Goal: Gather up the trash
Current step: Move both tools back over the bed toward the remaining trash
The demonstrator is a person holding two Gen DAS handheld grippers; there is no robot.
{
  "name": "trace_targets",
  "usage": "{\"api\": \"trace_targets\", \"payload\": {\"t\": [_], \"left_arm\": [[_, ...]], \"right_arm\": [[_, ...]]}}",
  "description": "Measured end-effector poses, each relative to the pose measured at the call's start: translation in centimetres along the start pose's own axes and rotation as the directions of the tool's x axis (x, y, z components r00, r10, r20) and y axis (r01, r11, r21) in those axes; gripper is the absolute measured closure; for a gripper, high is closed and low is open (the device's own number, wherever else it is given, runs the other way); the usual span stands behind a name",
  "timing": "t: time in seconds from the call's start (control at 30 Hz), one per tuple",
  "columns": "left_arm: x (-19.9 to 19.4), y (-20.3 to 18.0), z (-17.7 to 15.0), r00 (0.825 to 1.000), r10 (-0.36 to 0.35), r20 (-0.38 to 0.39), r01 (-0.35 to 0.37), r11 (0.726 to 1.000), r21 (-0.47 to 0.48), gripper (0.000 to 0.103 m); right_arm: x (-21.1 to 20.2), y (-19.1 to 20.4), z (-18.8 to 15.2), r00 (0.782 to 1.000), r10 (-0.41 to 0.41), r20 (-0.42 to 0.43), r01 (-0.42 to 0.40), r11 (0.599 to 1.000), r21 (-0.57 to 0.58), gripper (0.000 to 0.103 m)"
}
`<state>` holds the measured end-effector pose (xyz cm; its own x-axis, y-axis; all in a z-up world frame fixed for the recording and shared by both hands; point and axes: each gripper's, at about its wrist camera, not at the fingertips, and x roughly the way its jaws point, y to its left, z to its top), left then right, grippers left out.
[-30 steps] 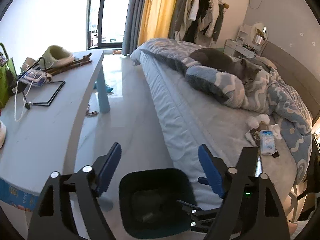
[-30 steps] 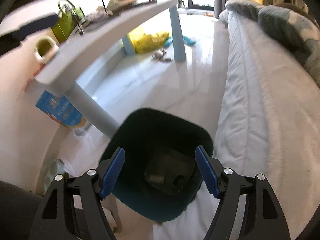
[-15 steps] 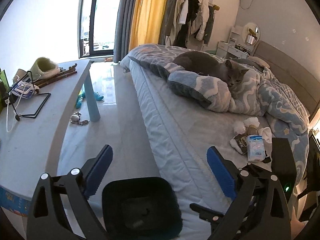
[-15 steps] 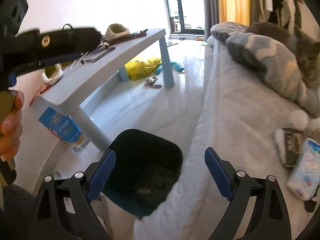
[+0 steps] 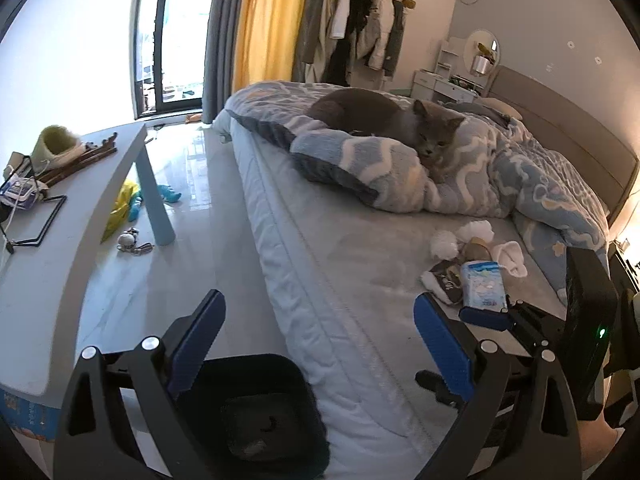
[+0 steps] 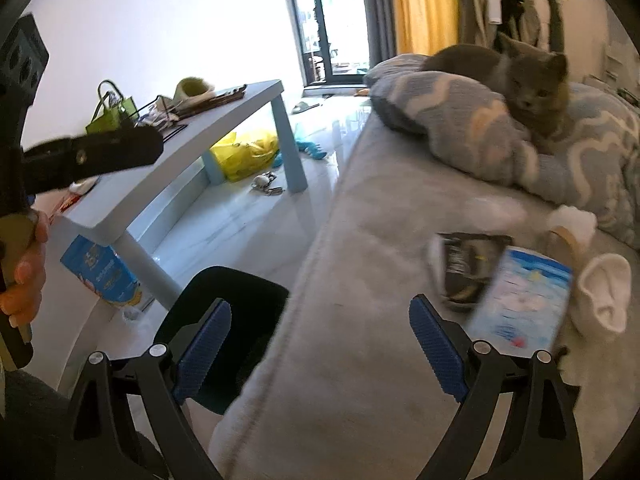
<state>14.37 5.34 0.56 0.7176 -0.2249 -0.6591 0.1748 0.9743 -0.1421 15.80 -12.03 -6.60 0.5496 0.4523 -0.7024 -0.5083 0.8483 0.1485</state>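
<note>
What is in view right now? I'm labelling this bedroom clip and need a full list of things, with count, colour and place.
Trash bin: one, dark, on the floor beside the bed.
Trash pile: white crumpled pieces, a dark wrapper, a light blue tissue pack, on the bare mattress.
Cat: one, grey, lying on the blanket.
Blanket: one, blue and white wavy pattern, on the bed.
Table: one, pale blue, across the floor from the bed, cluttered.
Yellow bag: one, on the floor under the table.
Blue carton: one, on the floor by the table leg.
Left gripper: black with blue pads, open, empty.
Right gripper: same, open, empty.
</note>
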Motion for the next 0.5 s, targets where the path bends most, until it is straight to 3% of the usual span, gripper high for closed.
{"api": "trace_targets", "payload": {"t": [0.5], "left_arm": [[3.3, -5.8, 0.0, 0.996, -0.080, -0.049, 0.081, 0.997, 0.012, 0.006]], "right_arm": [[-4.9, -5.2, -2.4, 0.994, -0.080, 0.081, 0.084, 0.995, -0.045, 0.011]]}}
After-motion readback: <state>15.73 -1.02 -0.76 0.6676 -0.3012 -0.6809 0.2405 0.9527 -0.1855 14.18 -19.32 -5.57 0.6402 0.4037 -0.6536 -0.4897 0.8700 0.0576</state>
